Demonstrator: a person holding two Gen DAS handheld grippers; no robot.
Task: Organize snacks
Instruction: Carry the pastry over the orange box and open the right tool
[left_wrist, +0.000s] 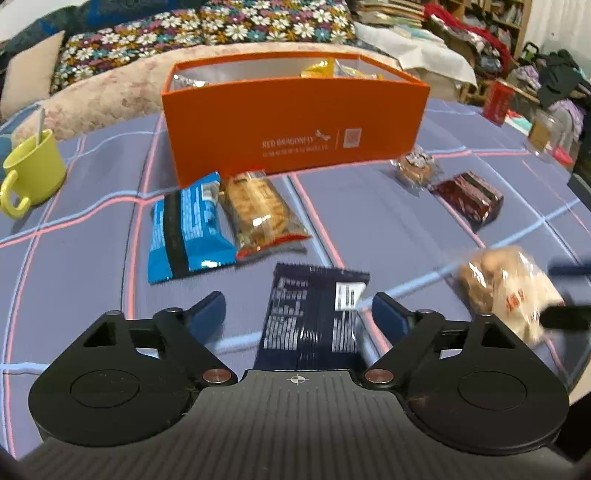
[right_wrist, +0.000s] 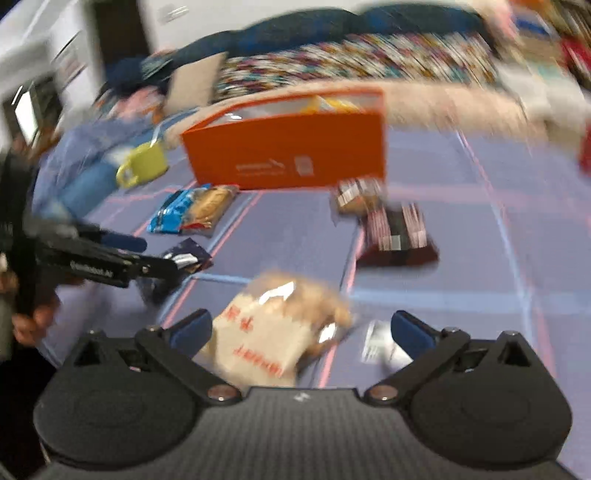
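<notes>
**Snacks spread in front of the orange box, both my grippers wide**

Snacks lie scattered on the purple checked cloth before the tall orange cardboard box, which already has a few packets inside, a yellow one showing over its rim.

My left gripper has its jaws spread wide and holds nothing. Between its blue fingers lies the dark navy foil packet, flat on the cloth; I cannot tell whether either finger touches it. Just beyond sit the bright blue wrapper and the clear pack of golden biscuits, side by side and touching, close to the box's front wall. Farther right are a small clear-wrapped brown cookie and the dark maroon packet, near each other.

My right gripper is open wide too, gripping nothing. The pale bread bag with red lettering lies between its fingers, nearer the left one; the view is smeared, so contact is unclear.

A lime-green mug with a spoon stands at the left, well apart from the snacks.
</notes>
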